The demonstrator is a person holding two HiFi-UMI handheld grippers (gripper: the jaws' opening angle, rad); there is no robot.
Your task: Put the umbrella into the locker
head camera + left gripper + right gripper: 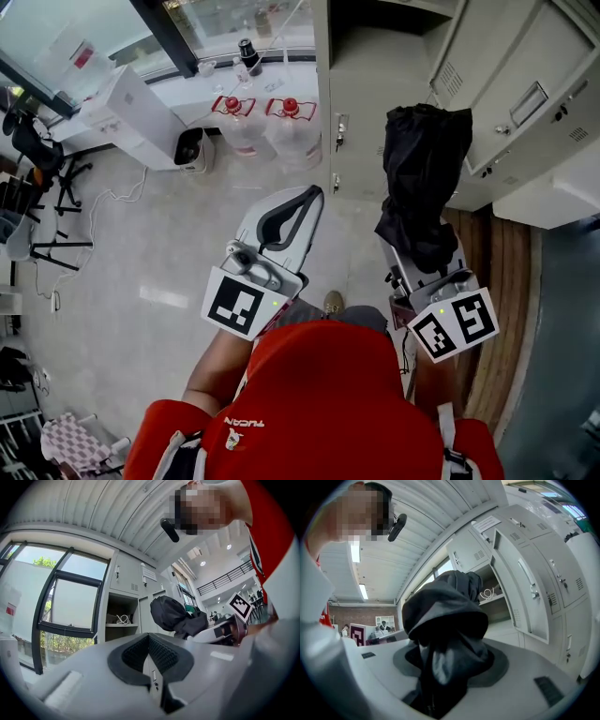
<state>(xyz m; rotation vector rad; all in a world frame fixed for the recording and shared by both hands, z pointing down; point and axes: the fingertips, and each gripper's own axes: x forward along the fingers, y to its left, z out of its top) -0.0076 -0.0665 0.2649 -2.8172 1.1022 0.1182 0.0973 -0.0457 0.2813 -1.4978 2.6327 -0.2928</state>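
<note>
A black folded umbrella [427,169] sticks up and forward out of my right gripper [419,246], which is shut on its lower part. In the right gripper view the umbrella [445,620] fills the space between the jaws of the right gripper [445,672]. The grey locker bank stands just ahead, with one compartment [497,592] open and its door [525,588] swung to the right. A coiled white cable [123,619] lies on that compartment's shelf. My left gripper [305,202] is beside the umbrella, to its left, jaws together and holding nothing [149,653].
Two large water bottles with red caps [239,122] [292,127] stand on the floor left of the lockers, by a small white appliance [192,148] and a white cabinet [141,117]. Closed locker doors [525,94] lie to the right. A window wall runs along the left.
</note>
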